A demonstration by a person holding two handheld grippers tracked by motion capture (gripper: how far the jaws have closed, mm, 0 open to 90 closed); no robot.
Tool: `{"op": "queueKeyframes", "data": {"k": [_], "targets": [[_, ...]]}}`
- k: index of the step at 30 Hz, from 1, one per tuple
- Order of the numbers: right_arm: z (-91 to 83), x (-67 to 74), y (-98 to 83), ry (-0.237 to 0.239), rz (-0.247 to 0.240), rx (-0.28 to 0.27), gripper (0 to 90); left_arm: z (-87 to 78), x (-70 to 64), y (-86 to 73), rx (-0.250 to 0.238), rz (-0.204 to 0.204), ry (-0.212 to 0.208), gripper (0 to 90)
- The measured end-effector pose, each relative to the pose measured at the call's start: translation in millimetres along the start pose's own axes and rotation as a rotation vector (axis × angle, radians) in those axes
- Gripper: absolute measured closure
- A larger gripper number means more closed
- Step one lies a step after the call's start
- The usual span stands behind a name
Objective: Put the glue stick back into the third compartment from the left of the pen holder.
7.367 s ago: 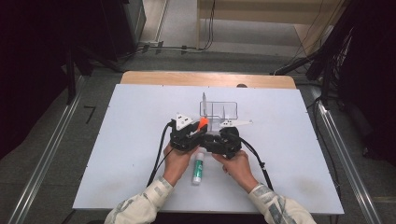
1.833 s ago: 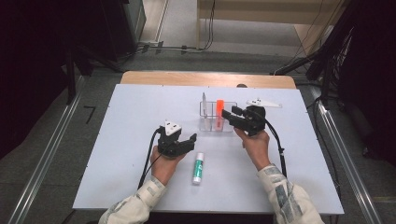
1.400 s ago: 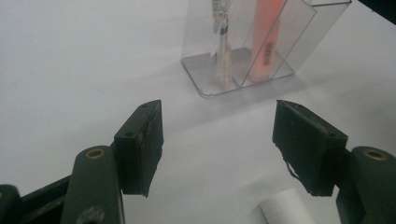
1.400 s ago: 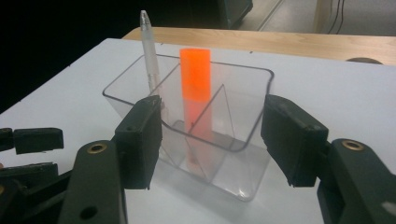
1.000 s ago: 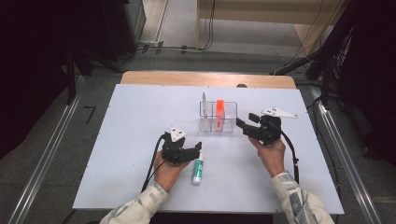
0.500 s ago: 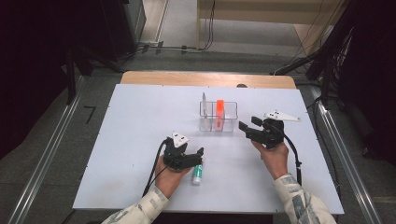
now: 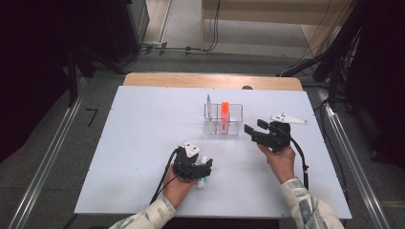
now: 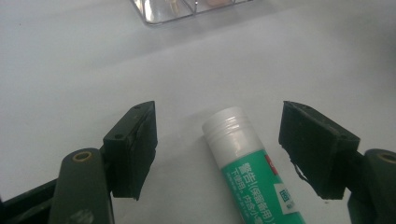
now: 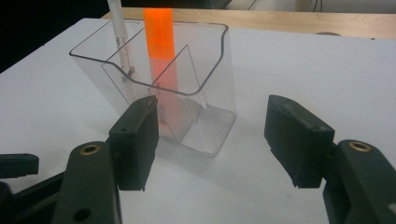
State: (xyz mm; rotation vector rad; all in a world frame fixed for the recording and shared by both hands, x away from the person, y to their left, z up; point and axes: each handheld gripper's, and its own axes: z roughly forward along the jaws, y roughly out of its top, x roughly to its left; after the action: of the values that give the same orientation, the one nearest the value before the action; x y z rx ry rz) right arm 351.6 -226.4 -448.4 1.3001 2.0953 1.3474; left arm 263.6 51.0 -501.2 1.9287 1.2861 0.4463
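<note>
L gripper (image 7: 203, 170) moved over glue stick (image 8: 247, 170), label cut off.

High overhead view of the table (image 7: 143, 143); two close gripper views, both sharing the clear organizer (image 9: 187, 93).

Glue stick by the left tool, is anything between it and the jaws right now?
Nothing visible. The glue stick lies on the white table between the left tool's open jaws, which have just been closing, with bare table on both sides of its white cap; the pads do not touch it.
</note>
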Motion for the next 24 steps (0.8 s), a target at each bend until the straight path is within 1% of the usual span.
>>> {"op": "queueKeyframes", "data": {"k": [4,8,11,13,17,24], "targets": [[0.3,0.2,-0.2,0.0,-0.001,0.001,34.0,2.5,-2.3,-1.1,0.009,0.006,-0.001,30.1],[0.5,-0.1,-0.3,-0.001,-0.001,0.002,34.1,5.5,-2.8,-1.6,0.024,0.002,-0.001,32.1],[0.5,0.2,-0.3,0.001,-0.001,0.001,34.1,7.4,-3.8,-2.3,0.027,-0.003,-0.002,33.5],[0.7,0.1,-0.4,0.001,-0.002,0.003,34.2,7.8,-4.9,-2.6,0.03,0.005,-0.003,34.3],[1.1,-0.1,-0.6,0.003,0.0,0.006,34.2,9.0,-6.3,-2.8,0.033,0.005,-0.004,38.4],[1.2,0.3,-0.7,0.003,0.002,0.008,34.4,9.1,-7.1,-3.0,0.037,0.01,0.007,43.2]]}}
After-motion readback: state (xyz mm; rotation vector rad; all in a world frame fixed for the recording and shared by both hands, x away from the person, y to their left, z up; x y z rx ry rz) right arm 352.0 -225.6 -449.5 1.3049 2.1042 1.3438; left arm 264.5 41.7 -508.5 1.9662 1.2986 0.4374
